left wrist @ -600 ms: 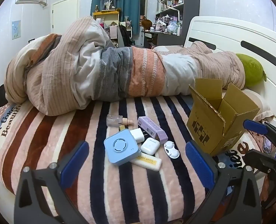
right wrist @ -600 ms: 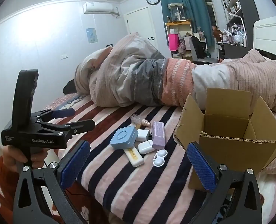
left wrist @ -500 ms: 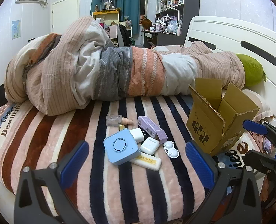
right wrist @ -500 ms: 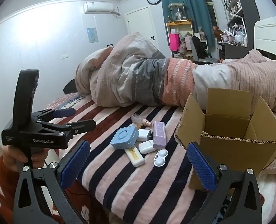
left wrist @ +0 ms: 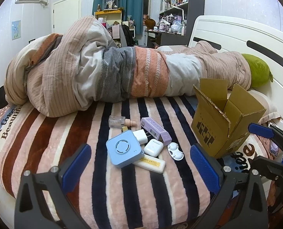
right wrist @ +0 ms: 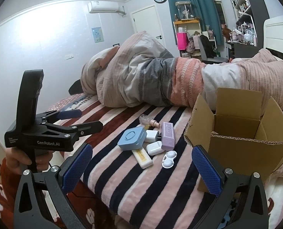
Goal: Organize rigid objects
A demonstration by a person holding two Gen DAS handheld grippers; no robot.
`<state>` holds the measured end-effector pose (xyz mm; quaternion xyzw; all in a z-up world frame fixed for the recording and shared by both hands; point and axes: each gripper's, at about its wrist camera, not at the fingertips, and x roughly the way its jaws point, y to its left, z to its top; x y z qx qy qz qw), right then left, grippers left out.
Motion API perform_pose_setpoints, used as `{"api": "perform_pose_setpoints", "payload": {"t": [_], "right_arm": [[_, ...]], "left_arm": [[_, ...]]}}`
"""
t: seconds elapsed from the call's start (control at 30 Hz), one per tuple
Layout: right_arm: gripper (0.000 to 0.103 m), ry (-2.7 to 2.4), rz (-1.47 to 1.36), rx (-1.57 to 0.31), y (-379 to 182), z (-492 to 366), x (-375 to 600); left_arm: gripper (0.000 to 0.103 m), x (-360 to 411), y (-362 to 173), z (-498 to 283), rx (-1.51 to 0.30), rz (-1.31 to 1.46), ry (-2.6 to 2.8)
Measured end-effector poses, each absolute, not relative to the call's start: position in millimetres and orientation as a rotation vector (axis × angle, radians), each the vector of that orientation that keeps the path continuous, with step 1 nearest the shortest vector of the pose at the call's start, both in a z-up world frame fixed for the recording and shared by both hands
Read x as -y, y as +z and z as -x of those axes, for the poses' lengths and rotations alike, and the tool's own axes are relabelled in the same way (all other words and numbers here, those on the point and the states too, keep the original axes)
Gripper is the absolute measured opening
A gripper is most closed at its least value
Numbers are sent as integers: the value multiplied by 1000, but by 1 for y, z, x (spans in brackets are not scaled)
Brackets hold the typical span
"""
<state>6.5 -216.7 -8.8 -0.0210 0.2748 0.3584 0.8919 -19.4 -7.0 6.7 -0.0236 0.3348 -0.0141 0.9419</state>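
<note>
Left gripper (left wrist: 140,164) stood wide open over the striped blanket (left wrist: 95,171), holding nothing. Ahead lay a touching cluster: blue square device (left wrist: 123,151), white charger (left wrist: 140,136), purple box (left wrist: 156,131), earbud case (left wrist: 153,150), lens case (left wrist: 175,153). Open cardboard box (left wrist: 222,121) stood right. Right gripper (right wrist: 141,164) was likewise wide, empty.
</note>
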Motion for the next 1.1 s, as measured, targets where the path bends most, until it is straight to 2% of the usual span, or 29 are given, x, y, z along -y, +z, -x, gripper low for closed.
{"api": "perform_pose_setpoints", "payload": {"t": [0.43,0.77,0.9,1.1], "right_arm": [[103,708,73,-567,-4,-4,218],[103,761,75,-455,38,-11,244],[103,682,109,-491,54,-36,263],[103,506,79,-662,56,-115,310]], "left_arm": [[103,8,4,14,-704,55,-52],[103,9,2,-1,-708,48,-54],[103,7,0,-9,-709,71,-70],[103,3,-7,-21,-712,120,-119]]}}
